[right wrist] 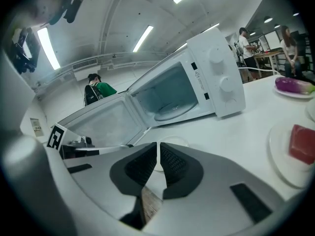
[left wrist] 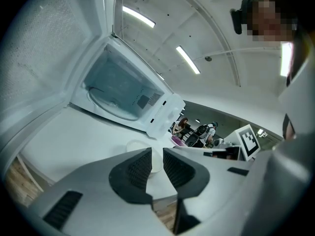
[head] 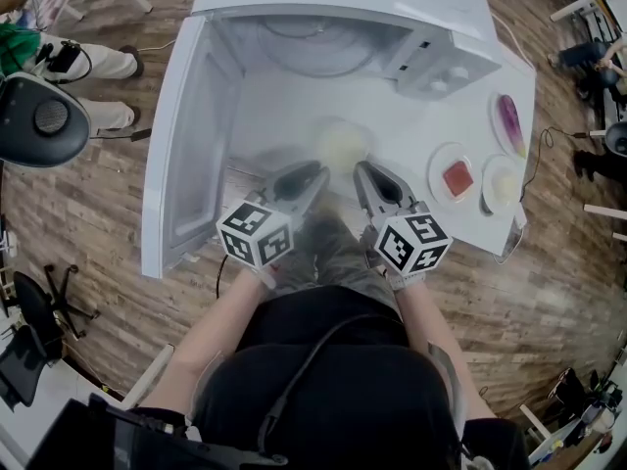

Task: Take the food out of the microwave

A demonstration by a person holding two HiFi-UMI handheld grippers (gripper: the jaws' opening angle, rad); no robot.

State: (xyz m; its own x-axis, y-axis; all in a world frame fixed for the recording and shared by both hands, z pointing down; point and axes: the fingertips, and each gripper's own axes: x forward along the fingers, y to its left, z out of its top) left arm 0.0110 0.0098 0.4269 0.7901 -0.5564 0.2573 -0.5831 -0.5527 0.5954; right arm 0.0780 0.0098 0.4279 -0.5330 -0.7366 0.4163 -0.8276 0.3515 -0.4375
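The white microwave (head: 333, 27) stands on a white table (head: 274, 116) with its door (head: 191, 135) swung wide to the left. Its cavity (right wrist: 170, 107) holds only the glass turntable. A white dish of pale food (head: 341, 145) sits on the table in front of the opening. Both grippers hang side by side just short of the dish, near the table's front edge. My left gripper (head: 318, 171) is open, with a narrow gap and nothing between the pads (left wrist: 135, 168). My right gripper (head: 362, 169) is shut on nothing, a bare slit between its pads (right wrist: 173, 162). The dish (right wrist: 176, 141) lies just beyond its tips.
Right of the microwave stand a small plate with a red block (head: 458, 177), a plate with a purple vegetable (head: 509, 120) and a plate with something pale (head: 503, 184). A person in green (head: 59, 57) stands at the far left. Wooden floor surrounds the table.
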